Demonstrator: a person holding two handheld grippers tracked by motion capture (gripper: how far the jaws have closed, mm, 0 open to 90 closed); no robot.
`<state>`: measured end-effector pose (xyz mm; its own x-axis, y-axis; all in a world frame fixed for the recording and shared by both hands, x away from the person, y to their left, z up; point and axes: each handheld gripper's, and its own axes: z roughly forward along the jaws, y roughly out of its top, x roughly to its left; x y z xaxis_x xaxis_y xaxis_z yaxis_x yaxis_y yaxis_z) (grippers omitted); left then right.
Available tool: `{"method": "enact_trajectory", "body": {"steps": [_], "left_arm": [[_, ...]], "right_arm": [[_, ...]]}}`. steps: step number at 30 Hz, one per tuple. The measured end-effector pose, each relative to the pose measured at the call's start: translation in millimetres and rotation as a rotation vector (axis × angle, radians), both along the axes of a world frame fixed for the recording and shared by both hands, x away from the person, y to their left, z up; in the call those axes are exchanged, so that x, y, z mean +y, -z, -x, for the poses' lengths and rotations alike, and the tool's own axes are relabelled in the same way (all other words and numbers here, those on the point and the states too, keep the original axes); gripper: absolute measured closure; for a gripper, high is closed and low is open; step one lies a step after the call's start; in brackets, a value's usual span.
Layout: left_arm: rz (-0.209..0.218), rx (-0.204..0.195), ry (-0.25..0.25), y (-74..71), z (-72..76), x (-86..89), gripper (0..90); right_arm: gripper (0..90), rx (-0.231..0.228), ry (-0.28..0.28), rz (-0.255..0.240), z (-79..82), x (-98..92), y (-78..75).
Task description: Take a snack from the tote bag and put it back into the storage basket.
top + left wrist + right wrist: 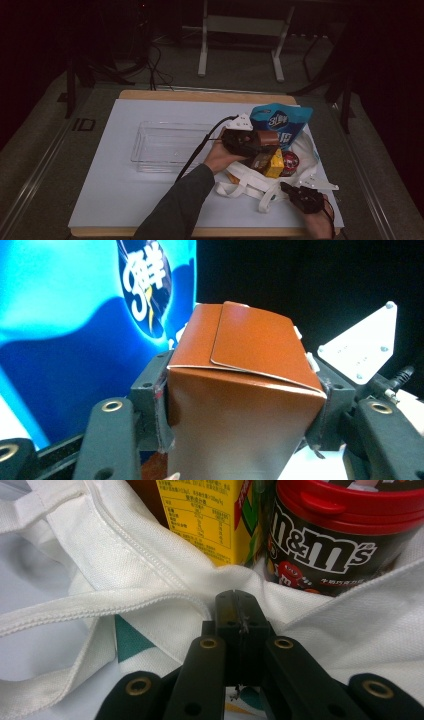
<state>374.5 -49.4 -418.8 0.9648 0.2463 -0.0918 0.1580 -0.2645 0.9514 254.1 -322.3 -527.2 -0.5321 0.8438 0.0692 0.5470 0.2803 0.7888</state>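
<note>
My left gripper is shut on a brown carton, its pads pressing the carton's two sides. It holds the carton upright over the mouth of a white tote bag. A yellow drink carton and a red-lidded M&M's jar lie inside the bag. My right gripper is shut at the bag's near rim, and the white cloth bunches at its tips. The yellow carton and the jar lie just beyond those tips.
A blue snack pouch stands behind the bag and fills the left of the left gripper view. A clear plastic tray sits left of centre on the white table sheet. A metal stand is on the floor beyond.
</note>
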Motion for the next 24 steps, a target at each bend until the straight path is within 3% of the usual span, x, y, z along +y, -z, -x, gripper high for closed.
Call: {"method": "enact_trajectory", "body": {"steps": [9, 12, 15, 16, 19, 24], "left_arm": [[0.028, -0.031, -0.016, -12.5, 4.9, 7.6, 41.7], [0.068, -0.045, -0.033, -23.9, 8.7, 14.3, 41.9], [0.075, -0.047, -0.038, -26.8, 9.5, 16.0, 41.9], [0.102, -0.061, -0.049, -35.2, 13.2, 21.9, 41.9], [0.130, -0.058, -0.050, -42.0, 16.1, 28.3, 42.1], [0.129, -0.062, -0.054, -50.7, 21.7, 36.4, 42.1]], "right_arm": [[90.0, -0.001, 0.001, 0.002, 0.1, 0.2, 0.0], [90.0, -0.001, 0.002, 0.001, 0.1, 0.4, 0.2], [90.0, -0.003, 0.001, 0.001, 0.0, 0.3, 0.2], [90.0, -0.005, 0.001, 0.003, 0.0, 0.3, 0.3], [90.0, -0.005, 0.002, 0.004, 0.0, 0.5, 0.3], [90.0, -0.006, 0.004, 0.001, 0.0, 0.6, 0.4]]}}
